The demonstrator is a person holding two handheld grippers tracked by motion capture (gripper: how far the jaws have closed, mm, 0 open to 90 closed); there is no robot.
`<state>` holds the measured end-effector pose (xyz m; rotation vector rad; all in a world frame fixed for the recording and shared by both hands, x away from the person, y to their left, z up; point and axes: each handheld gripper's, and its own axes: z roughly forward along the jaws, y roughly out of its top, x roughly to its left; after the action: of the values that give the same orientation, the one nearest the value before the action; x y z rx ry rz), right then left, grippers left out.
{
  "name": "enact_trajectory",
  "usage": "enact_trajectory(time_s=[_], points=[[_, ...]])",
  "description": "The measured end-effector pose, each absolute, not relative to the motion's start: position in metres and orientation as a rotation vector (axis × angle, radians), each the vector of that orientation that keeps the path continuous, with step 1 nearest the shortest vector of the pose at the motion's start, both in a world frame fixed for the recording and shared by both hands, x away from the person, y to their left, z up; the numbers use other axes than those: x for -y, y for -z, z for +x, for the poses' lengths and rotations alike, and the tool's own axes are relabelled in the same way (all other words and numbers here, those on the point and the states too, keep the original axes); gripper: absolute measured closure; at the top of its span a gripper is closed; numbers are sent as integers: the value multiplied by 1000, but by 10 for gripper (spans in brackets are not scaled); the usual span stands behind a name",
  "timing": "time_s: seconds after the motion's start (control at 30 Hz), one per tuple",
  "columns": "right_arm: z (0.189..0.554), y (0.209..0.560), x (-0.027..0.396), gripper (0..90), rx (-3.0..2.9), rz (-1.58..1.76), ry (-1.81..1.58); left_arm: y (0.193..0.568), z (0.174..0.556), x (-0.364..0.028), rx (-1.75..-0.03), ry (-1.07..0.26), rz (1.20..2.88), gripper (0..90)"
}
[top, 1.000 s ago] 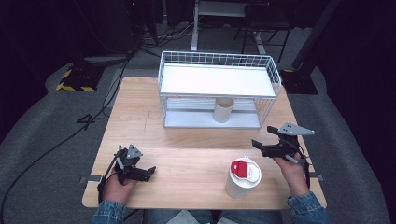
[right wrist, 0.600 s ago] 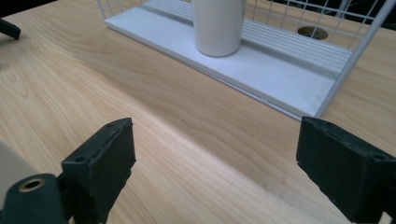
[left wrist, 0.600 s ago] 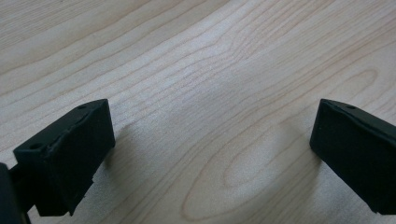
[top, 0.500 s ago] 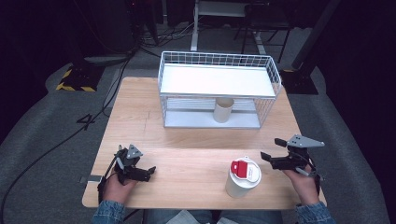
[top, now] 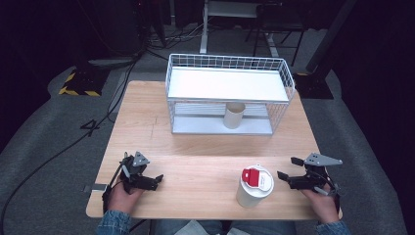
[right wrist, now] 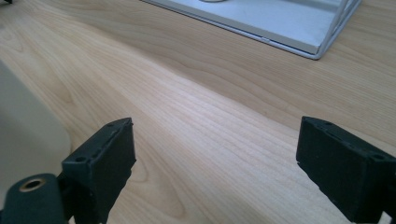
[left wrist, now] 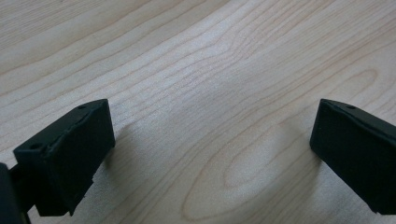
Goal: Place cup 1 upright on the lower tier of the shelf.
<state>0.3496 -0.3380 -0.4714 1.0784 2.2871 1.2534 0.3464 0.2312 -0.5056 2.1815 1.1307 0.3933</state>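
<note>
Two hands low on table, left tongs [top: 157,180] released, right tongs [top: 285,177] released beside lidded cup [top: 255,186]

A light wooden table [top: 147,117] stood on grey carpet [top: 44,147] in a dark room. Black cables [top: 73,142] trailed across the floor at left, beside a yellow-and-black striped block [top: 78,84]. White table legs [top: 204,29] (partly shadowed) rose behind, with dark furniture alongside.

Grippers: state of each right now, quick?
Left gripper: open, holding nothing, low over the table.
Right gripper: open, holding nothing, beside the white cup, not touching it.
</note>
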Motion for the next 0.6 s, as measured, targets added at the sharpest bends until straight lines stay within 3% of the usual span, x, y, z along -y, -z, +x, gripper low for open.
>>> enact_trajectory(time_s=[0.6], points=[[335, 488, 340, 123, -2372, 1058, -1226, 506, 348, -231, -1138, -396, 2179, 4]])
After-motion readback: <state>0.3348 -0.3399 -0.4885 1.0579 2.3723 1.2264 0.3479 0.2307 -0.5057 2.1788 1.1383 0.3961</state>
